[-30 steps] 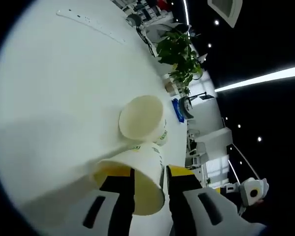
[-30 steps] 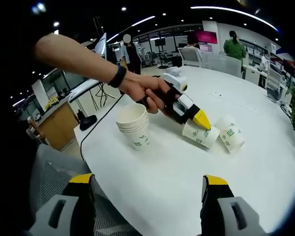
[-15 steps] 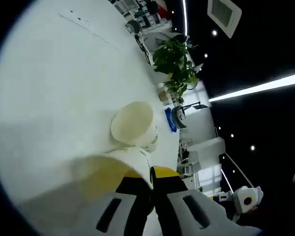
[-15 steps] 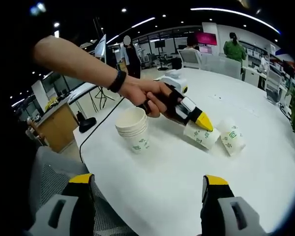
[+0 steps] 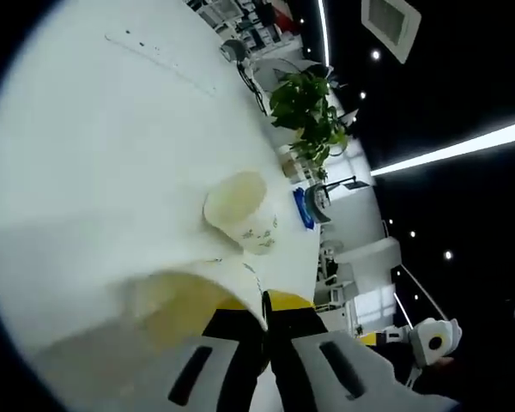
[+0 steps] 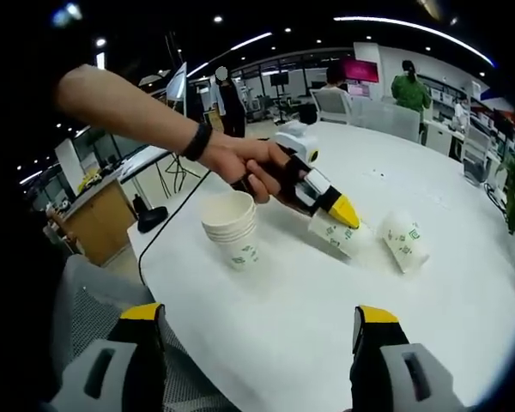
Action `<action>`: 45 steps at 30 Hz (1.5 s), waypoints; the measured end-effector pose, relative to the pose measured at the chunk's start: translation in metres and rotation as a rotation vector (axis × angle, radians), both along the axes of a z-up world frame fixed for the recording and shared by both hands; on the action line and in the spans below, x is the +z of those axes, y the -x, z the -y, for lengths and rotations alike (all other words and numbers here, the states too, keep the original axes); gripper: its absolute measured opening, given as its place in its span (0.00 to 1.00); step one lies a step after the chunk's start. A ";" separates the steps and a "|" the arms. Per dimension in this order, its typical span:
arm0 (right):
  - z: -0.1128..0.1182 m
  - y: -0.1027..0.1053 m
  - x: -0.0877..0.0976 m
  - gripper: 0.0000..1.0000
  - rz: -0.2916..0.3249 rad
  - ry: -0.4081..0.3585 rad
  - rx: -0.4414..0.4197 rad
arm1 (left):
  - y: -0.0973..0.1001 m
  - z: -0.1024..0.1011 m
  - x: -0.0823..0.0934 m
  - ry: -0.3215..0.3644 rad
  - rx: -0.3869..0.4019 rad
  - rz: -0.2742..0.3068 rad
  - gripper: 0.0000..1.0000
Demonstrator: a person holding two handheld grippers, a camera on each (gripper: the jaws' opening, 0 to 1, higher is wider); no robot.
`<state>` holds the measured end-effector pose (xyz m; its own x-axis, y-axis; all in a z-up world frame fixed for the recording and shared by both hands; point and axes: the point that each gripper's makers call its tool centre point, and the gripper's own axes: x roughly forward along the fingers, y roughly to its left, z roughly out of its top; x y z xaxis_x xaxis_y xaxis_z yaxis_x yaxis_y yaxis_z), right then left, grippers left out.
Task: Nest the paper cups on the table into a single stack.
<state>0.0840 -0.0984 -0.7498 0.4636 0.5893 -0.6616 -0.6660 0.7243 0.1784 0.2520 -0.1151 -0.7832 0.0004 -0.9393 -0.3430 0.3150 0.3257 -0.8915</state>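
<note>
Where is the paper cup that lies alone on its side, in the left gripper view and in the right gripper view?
Left gripper view: the lone cup lies near the centre, mouth toward the camera, above the left tongs.
Right gripper view: the same cup lies at the right, past the left tongs.
Shared landmark: the held cup in the left tongs, beside the lone cup.

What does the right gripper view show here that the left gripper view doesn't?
The right gripper view takes in the upright stack of nested cups, the person's hand on the left tool, and the open right tool in the foreground. The left gripper view adds a potted plant past the table's edge and the inside of the gripped cup. Both show that gripped cup, the second cup lying on its side, and the white table.
</note>
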 end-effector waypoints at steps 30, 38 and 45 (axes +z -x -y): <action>-0.012 -0.002 0.020 0.91 0.059 0.006 0.053 | -0.007 -0.101 0.068 -0.245 -0.102 0.297 0.00; -0.021 0.001 0.022 0.91 0.067 0.006 0.073 | 0.018 -0.119 0.088 -0.337 -0.220 0.387 0.00; -0.023 0.000 0.025 0.91 0.082 -0.004 0.074 | 0.040 -0.126 0.107 -0.423 -0.368 0.487 0.00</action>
